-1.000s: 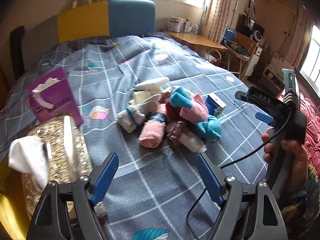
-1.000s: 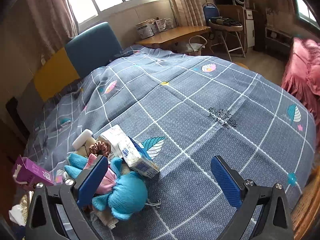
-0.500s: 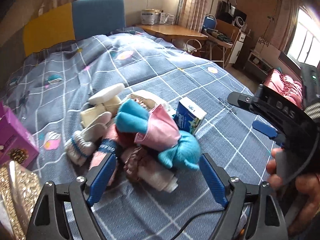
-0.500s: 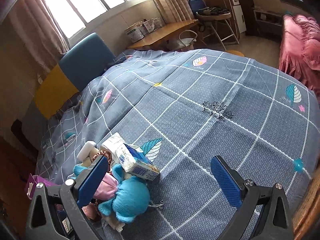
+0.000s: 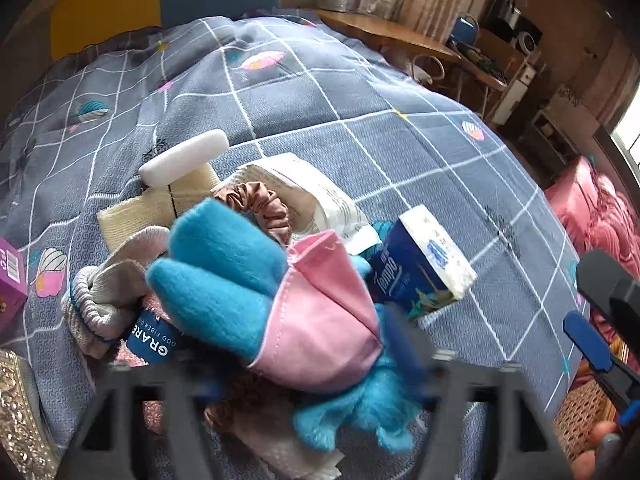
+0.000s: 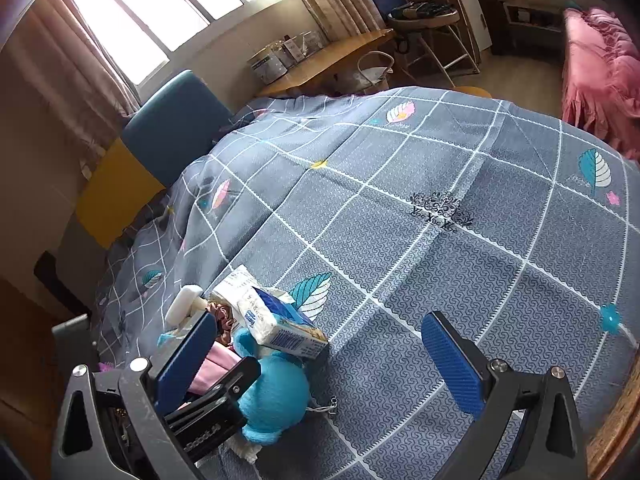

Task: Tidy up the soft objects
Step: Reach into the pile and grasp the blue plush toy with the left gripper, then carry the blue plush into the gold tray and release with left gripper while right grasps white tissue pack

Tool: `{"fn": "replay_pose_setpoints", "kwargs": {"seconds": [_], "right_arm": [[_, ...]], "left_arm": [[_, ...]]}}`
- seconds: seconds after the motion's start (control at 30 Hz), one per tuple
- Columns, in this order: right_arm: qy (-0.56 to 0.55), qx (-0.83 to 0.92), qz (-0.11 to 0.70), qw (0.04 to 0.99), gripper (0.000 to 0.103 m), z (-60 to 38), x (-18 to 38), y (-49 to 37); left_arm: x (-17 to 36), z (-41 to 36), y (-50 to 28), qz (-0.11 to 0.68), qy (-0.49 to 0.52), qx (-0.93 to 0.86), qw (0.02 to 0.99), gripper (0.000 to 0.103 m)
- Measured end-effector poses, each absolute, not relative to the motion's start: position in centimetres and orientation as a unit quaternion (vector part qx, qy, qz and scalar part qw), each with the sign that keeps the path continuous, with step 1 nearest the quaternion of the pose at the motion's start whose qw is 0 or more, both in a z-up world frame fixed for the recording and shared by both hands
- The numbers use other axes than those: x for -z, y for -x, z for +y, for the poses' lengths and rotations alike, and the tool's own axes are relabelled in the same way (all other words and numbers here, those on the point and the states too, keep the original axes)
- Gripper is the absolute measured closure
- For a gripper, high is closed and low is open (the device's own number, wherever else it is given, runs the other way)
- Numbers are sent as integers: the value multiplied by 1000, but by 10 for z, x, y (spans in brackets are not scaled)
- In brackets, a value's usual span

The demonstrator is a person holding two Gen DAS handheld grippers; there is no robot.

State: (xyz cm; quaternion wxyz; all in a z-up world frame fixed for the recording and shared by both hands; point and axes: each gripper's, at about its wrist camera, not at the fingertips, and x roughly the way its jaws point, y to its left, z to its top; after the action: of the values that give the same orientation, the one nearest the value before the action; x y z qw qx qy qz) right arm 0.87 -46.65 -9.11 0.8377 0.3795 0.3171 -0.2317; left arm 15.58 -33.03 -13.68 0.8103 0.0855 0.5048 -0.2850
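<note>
A blue plush toy (image 5: 216, 272) wrapped in pink cloth (image 5: 324, 320) lies on top of a pile on the grey checked bedspread (image 5: 360, 120). My left gripper (image 5: 300, 360) is down over the toy. Its blurred jaws are closing with the toy between them, and I cannot see both pads pressing on it. In the right wrist view, one left finger (image 6: 216, 392) lies against the plush (image 6: 276, 396). A brown scrunchie (image 5: 256, 204), a grey sock (image 5: 108, 292), a beige cloth (image 5: 160, 204) and a white block (image 5: 184, 158) surround it. My right gripper (image 6: 320, 332) hangs open over bare bedspread.
A blue tissue pack (image 5: 420, 268) leans on the toy's right side, with a white packet (image 5: 304, 188) behind it. A purple box (image 5: 10, 276) and a glittery gold box (image 5: 16, 408) stand at the left. A desk (image 6: 332, 56) and a pink quilt (image 6: 596, 68) lie beyond the bed.
My left gripper has moved forward and down onto the pile, and its jaws have narrowed around the blue plush toy. The right gripper has rolled slightly but stays in place.
</note>
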Motion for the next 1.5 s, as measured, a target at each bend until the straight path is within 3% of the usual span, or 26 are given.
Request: {"fn": "replay_pose_setpoints", "kwargs": {"seconds": [0.1, 0.2, 0.33, 0.7, 1.13, 1.2, 1.3, 1.47, 1.5], "right_arm": [[-373, 233, 319, 840, 0, -465, 91, -10], [-365, 234, 327, 840, 3, -464, 92, -13], [-347, 230, 349, 840, 12, -459, 95, -20], [-276, 197, 422, 841, 13, -432, 106, -46], [-179, 179, 498, 829, 13, -426, 127, -108], [-169, 177, 501, 830, 17, -426, 129, -114], [-154, 171, 504, 833, 32, -423, 131, -123], [-132, 168, 508, 834, 71, -418, 134, -126], [-132, 167, 507, 835, 71, -418, 133, -125]], "left_arm": [[130, -320, -151, 499, -74, 301, 809, 68], [119, -311, -142, 490, -80, 326, 805, 72], [96, -299, -146, 487, -75, 341, 800, 72], [11, -237, -250, 459, 21, 286, 841, 72], [-73, -36, -334, 390, 97, 91, 911, 72], [-74, 14, -333, 384, 109, 50, 916, 72], [-62, 82, -323, 381, 118, -5, 917, 72], [-17, 170, -271, 396, 137, -49, 906, 72], [-7, 182, -258, 401, 139, -55, 904, 72]]}}
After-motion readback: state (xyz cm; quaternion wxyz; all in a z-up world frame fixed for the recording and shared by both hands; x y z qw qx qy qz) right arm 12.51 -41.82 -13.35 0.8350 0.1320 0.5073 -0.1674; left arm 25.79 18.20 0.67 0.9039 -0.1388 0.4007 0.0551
